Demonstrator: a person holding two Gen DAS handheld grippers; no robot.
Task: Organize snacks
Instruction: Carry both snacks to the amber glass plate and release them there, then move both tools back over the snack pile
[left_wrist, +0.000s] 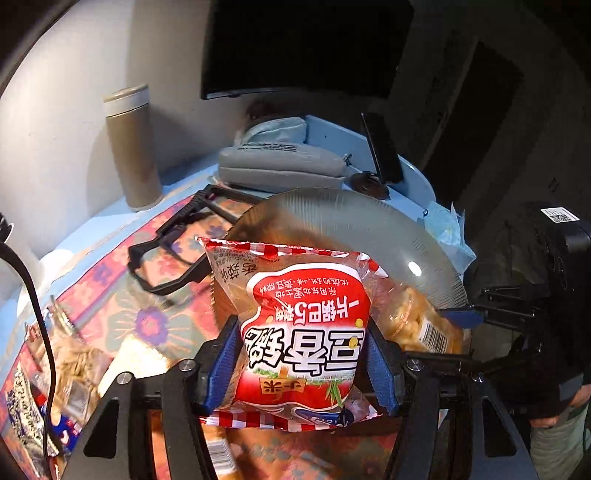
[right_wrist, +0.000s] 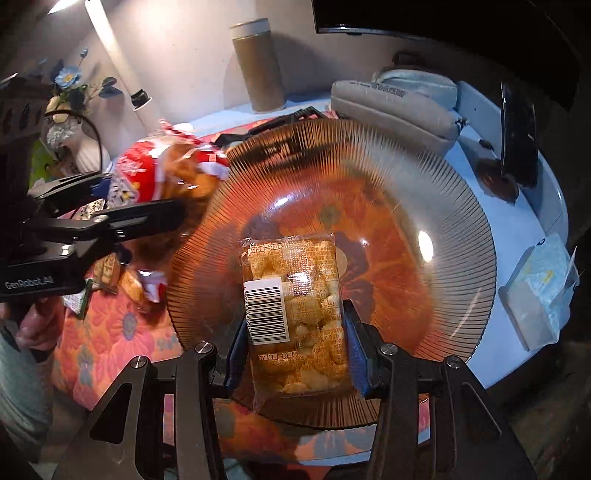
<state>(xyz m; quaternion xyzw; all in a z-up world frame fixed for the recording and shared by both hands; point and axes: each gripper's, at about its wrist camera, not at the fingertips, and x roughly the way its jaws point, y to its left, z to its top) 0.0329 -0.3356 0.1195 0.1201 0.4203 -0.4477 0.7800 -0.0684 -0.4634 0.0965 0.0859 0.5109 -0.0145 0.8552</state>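
Note:
My left gripper (left_wrist: 301, 343) is shut on a red-and-white snack bag (left_wrist: 295, 332), held above the near rim of a ribbed glass bowl (left_wrist: 388, 229). My right gripper (right_wrist: 295, 343) is shut on a clear snack pack (right_wrist: 295, 314) with a barcode label, held over the middle of that glass bowl (right_wrist: 406, 184). In the right wrist view the left gripper (right_wrist: 110, 199) comes in from the left with the red bag (right_wrist: 155, 173) at the bowl's left rim. In the left wrist view the right gripper (left_wrist: 465, 317) and the clear pack (left_wrist: 424, 325) show at the right.
The bowl rests on a floral cloth (left_wrist: 155, 314) over a pale blue table. Behind it stand a tan thermos (left_wrist: 131, 147), a grey pouch (left_wrist: 280, 166), a phone on a stand (left_wrist: 382, 147) and a black frame (left_wrist: 173, 243). More snack packs (left_wrist: 66, 369) lie at the left; a tissue pack (right_wrist: 539, 288) lies at the right.

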